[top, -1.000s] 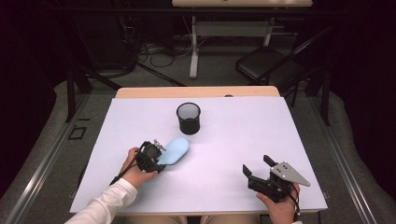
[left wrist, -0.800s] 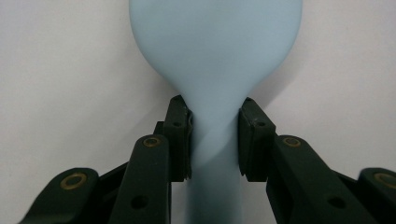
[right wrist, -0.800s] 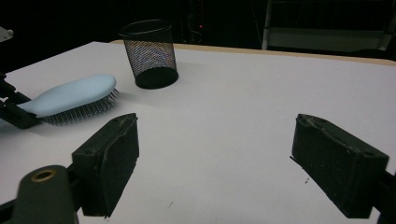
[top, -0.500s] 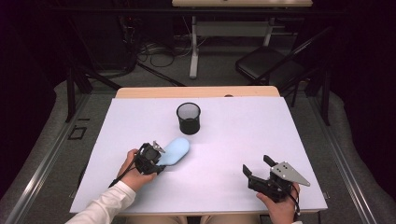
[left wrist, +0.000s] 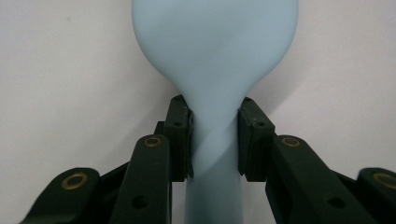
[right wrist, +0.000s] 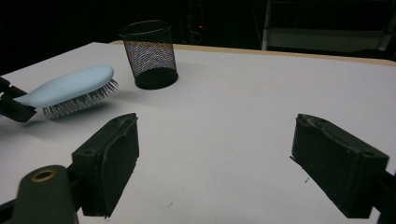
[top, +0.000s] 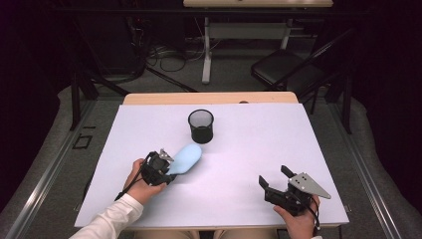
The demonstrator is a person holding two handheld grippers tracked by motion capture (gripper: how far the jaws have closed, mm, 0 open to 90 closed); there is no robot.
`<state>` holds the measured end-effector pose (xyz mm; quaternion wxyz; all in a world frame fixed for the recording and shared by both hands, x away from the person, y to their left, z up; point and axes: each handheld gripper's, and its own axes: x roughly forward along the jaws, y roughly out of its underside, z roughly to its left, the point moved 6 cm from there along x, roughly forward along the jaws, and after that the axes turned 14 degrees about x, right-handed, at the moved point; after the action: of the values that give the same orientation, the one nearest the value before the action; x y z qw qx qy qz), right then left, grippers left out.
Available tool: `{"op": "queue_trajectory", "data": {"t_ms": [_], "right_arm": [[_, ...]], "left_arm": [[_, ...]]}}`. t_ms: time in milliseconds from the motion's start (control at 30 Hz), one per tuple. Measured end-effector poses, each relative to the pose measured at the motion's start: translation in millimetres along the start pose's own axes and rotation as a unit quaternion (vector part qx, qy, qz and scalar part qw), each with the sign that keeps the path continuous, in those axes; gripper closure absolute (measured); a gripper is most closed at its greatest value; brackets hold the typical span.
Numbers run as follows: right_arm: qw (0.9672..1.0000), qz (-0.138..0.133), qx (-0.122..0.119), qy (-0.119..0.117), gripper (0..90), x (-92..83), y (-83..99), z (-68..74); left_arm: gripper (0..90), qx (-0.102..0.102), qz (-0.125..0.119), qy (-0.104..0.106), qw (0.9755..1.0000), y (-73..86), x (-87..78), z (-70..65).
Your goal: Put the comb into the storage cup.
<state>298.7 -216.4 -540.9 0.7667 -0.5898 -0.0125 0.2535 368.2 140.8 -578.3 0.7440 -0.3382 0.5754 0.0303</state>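
Observation:
A pale blue hairbrush (top: 185, 158) is held by its handle in my left gripper (top: 166, 169), bristles facing down, its head raised a little off the white table. In the left gripper view both pads (left wrist: 180, 135) press the brush's neck (left wrist: 215, 135). The brush (right wrist: 70, 88) points toward a black mesh cup (top: 201, 126) standing upright at the table's middle back. My right gripper (top: 274, 180) rests low at the front right, open, with nothing between its jaws (right wrist: 212, 172).
The white tabletop (top: 259, 149) has a wooden edge (top: 209, 98) at the back. Beyond it stand a black chair (top: 286, 72), table legs and cables on the floor. The mesh cup (right wrist: 148, 53) is a short way past the brush head.

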Motion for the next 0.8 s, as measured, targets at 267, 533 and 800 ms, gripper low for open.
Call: {"op": "queue_trajectory", "data": {"t_ms": [267, 533, 800], "right_arm": [[1.0, 0.0, -0.001, 0.001, 14.4, -0.1, -0.1, 0.0], [1.0, 0.0, -0.001, 0.0, 14.4, -0.1, 0.1, 0.1], [1.0, 0.001, 0.0, 0.001, 14.4, -0.1, 0.1, 0.0]], "left_arm": [[69.7, -0.009, -0.018, -0.005, 0.9998, -4.3, -7.1, 2.8], [69.7, -0.015, -0.036, -0.015, 0.9991, -10.5, -16.2, 7.2], [69.7, -0.023, -0.056, -0.026, 0.9978, -17.1, -27.2, 13.8]]}}
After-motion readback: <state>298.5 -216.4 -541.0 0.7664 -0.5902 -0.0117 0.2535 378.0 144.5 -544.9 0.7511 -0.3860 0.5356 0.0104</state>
